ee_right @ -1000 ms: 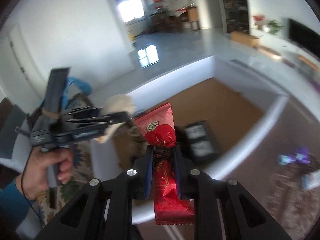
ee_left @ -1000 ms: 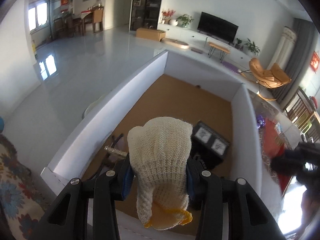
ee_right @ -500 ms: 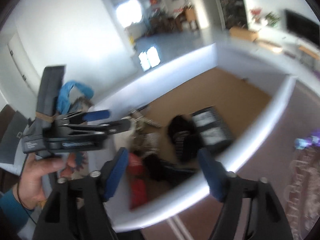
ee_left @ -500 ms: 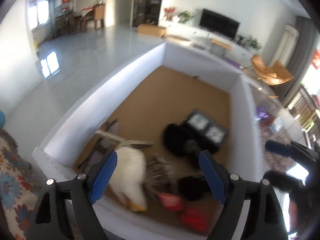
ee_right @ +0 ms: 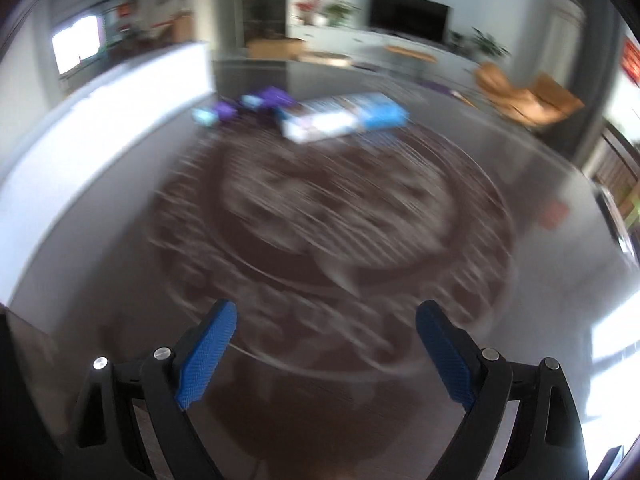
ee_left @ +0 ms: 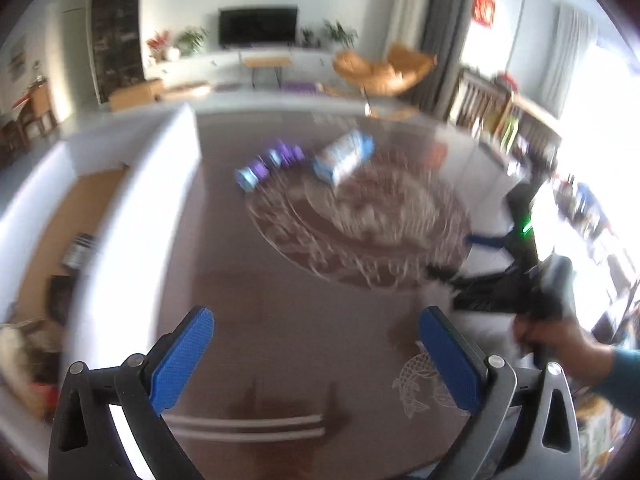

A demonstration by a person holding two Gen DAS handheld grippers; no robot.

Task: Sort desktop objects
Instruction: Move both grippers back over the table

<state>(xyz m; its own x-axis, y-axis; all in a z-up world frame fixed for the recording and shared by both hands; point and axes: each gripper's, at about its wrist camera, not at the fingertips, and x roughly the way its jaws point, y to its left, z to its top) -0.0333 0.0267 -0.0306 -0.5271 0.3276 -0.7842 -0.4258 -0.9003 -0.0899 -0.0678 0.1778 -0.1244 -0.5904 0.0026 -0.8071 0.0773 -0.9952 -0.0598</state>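
Jaws of the left gripper point(ee_left: 316, 344) and right gripper point(ee_right: 326, 344) are opening with nothing between, presumably readying for the blue-and-white packet point(ee_right: 344, 118) and purple pieces point(ee_right: 240, 110) beside the white box point(ee_left: 132, 184) on the counter point(ee_left: 300, 320).

Dark brown table point(ee_right: 120, 240) bears a pale circular motif; at 12 o'clock a blue-and-white box point(ee_right: 340, 118), purple packets point(ee_right: 240, 110) just left.
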